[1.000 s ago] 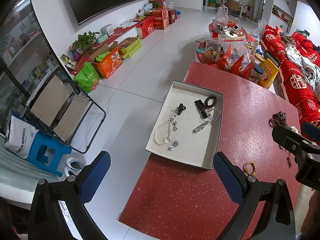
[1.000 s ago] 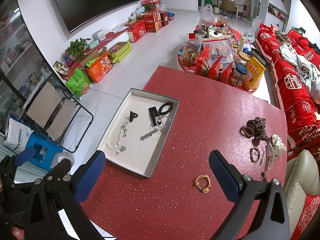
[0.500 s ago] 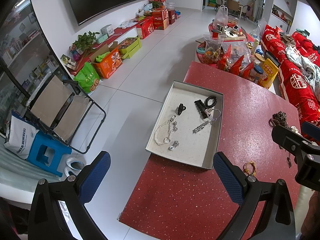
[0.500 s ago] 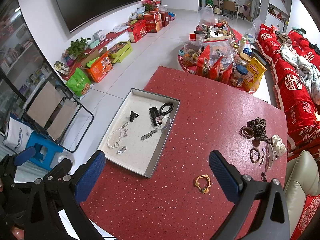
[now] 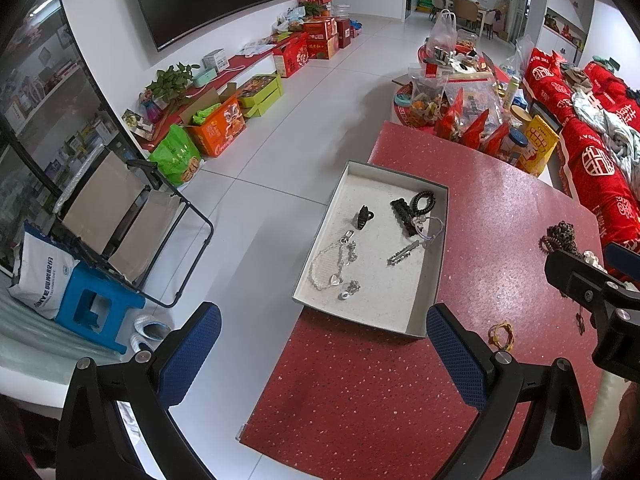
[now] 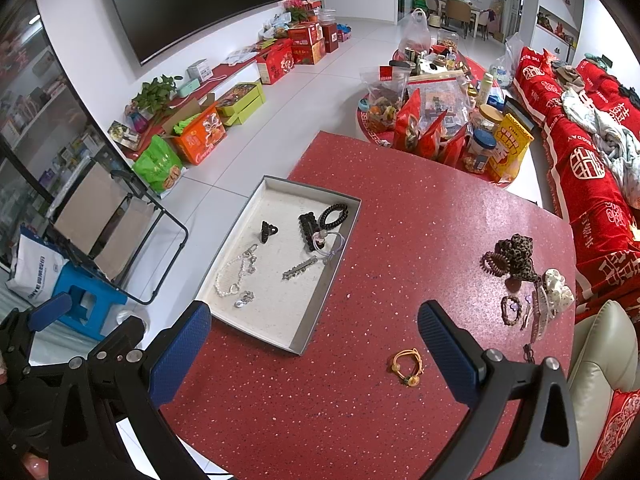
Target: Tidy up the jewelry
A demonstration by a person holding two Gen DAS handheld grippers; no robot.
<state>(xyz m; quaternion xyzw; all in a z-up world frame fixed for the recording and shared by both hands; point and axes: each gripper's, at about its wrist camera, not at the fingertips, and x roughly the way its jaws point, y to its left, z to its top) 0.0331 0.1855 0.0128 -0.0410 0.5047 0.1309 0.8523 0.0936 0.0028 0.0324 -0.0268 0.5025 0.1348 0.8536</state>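
Nothing has moved since a second ago: both of your grippers hover where they were, and the jewelry lies as before.

Left to right: your left gripper (image 5: 320,360) has its blue-padded fingers (image 5: 188,354) spread wide and holds nothing. It hangs over the near left edge of the red speckled table (image 5: 360,392); its left finger is out over the white floor and its right finger sits just in front of the tray's near right corner.

Beyond those fingers lies the shallow grey rectangular tray (image 5: 436,256). Inside it: a silver chain bracelet with a heart charm (image 5: 330,264) at the near left, a small black claw clip (image 5: 363,217) behind that, a silver bar hair clip (image 5: 403,253) mid-right, and a larger black claw clip (image 5: 402,214) beside a black spiral hair tie (image 5: 424,200) at the far right.

Your right gripper (image 6: 316,344) is wide open too, and empty. The orange cord bracelet with beads (image 6: 407,365) lies on the table between its fingers, close to the right finger (image 6: 448,356); whether they touch is unclear.

Further right, near the table's edge and well apart from the tray, sits a pile of hair accessories: a leopard-print scrunchie (image 6: 516,256), a white scrunchie (image 6: 558,290) and a dark beaded bracelet (image 6: 511,310).
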